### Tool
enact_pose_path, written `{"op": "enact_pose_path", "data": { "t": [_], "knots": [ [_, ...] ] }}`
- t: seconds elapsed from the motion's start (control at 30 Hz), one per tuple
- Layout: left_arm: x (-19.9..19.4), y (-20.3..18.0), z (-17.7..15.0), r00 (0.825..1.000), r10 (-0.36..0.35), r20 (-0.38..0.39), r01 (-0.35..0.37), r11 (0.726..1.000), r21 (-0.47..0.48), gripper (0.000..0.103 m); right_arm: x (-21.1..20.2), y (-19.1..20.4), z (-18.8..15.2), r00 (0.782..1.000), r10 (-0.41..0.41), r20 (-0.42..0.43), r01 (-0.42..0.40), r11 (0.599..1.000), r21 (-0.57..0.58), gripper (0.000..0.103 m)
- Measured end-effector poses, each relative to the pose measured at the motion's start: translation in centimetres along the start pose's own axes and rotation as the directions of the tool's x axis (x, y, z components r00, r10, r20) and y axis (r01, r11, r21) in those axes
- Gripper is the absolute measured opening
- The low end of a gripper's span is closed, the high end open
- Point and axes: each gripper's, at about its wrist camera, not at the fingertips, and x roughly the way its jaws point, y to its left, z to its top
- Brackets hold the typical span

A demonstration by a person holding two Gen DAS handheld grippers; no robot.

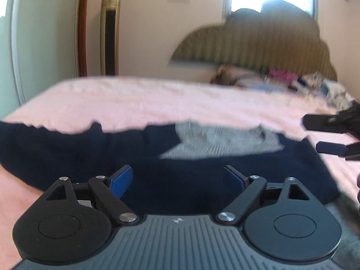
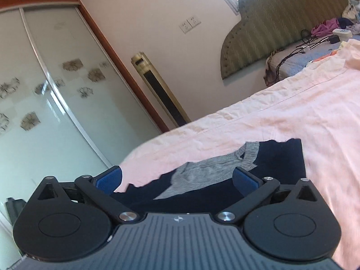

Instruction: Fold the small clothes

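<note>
A dark navy garment [image 1: 90, 153] with a grey knit lining and collar [image 1: 216, 141] lies spread on the pink bedsheet [image 1: 146, 103]. My left gripper [image 1: 180, 177] is open, its blue pads wide apart just above the garment's near edge. My right gripper [image 1: 324, 135] shows at the right edge of the left wrist view, open beside the garment's right corner. In the right wrist view the right gripper [image 2: 177, 180] is open over the same garment [image 2: 281, 157], with the grey part [image 2: 209, 173] between its fingers. Neither gripper holds anything.
A padded headboard [image 1: 258, 45] stands at the far end, with a heap of mixed clothes [image 1: 281, 76] and cables [image 2: 299, 49] near it. A sliding wardrobe [image 2: 45, 90] and a tall gold floor unit [image 2: 162, 92] stand beyond the bed's left side.
</note>
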Motion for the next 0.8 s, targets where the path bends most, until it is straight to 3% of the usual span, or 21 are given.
{"op": "enact_pose_path", "data": {
  "t": [0.07, 0.1, 0.17, 0.3, 0.4, 0.43, 0.5, 0.6, 0.63, 0.67, 0.73, 0.8],
  "knots": [
    [2.0, 0.7, -0.6, 0.996, -0.023, -0.081, 0.021, 1.0, -0.02, 0.088, 4.0, -1.7, 0.0, 0.983, -0.154, -0.099, 0.149, 0.987, -0.058, 0.098],
    [1.9, 1.0, -1.2, 0.998, -0.028, -0.05, 0.027, 0.999, -0.021, 0.088, 5.7, -2.4, -0.5, 0.962, -0.231, -0.148, 0.218, 0.971, -0.098, 0.096],
    [2.0, 2.3, -1.0, 0.996, -0.067, -0.056, 0.063, 0.996, -0.07, 0.088, 6.7, -2.6, -2.2, 0.945, -0.304, -0.124, 0.262, 0.926, -0.271, 0.102],
    [0.8, 5.0, -0.3, 0.999, -0.036, -0.038, 0.032, 0.993, -0.112, 0.088, 6.4, -3.3, -2.2, 0.951, -0.285, -0.116, 0.252, 0.938, -0.236, 0.103],
    [-2.5, 10.9, 0.1, 0.995, 0.016, 0.097, 0.009, 0.966, -0.259, 0.088, 6.6, -2.8, -2.6, 0.942, -0.313, -0.12, 0.269, 0.921, -0.283, 0.103],
    [-3.5, 13.7, 0.2, 0.989, 0.07, 0.132, -0.022, 0.942, -0.335, 0.089, 6.5, -2.8, -2.7, 0.943, -0.311, -0.12, 0.268, 0.921, -0.281, 0.103],
    [-4.3, 19.8, 0.3, 0.976, 0.166, 0.142, -0.075, 0.865, -0.496, 0.09, 6.6, -3.1, -2.3, 0.947, -0.3, -0.119, 0.26, 0.928, -0.267, 0.103],
    [-3.3, 29.3, -0.1, 0.965, 0.26, 0.04, -0.152, 0.677, -0.72, 0.09, 6.4, -3.5, -2.1, 0.954, -0.279, -0.113, 0.247, 0.939, -0.239, 0.103],
    [-2.7, 32.1, -0.4, 0.97, 0.244, 0.011, -0.143, 0.604, -0.784, 0.09, 6.4, -3.5, -2.0, 0.955, -0.276, -0.111, 0.245, 0.941, -0.233, 0.103],
    [-2.0, 34.2, -0.8, 0.979, 0.202, 0.018, -0.099, 0.553, -0.827, 0.088, 6.3, -3.5, -2.0, 0.955, -0.274, -0.11, 0.244, 0.942, -0.229, 0.103],
    [-1.4, 36.2, -0.8, 0.983, 0.171, 0.068, -0.032, 0.525, -0.85, 0.089, 6.3, -3.5, -2.0, 0.956, -0.274, -0.108, 0.245, 0.943, -0.227, 0.103],
    [-0.5, 36.5, 0.0, 0.981, 0.18, 0.074, -0.033, 0.53, -0.847, 0.089, 6.4, -3.5, -2.0, 0.956, -0.273, -0.107, 0.245, 0.943, -0.225, 0.103]
  ]
}}
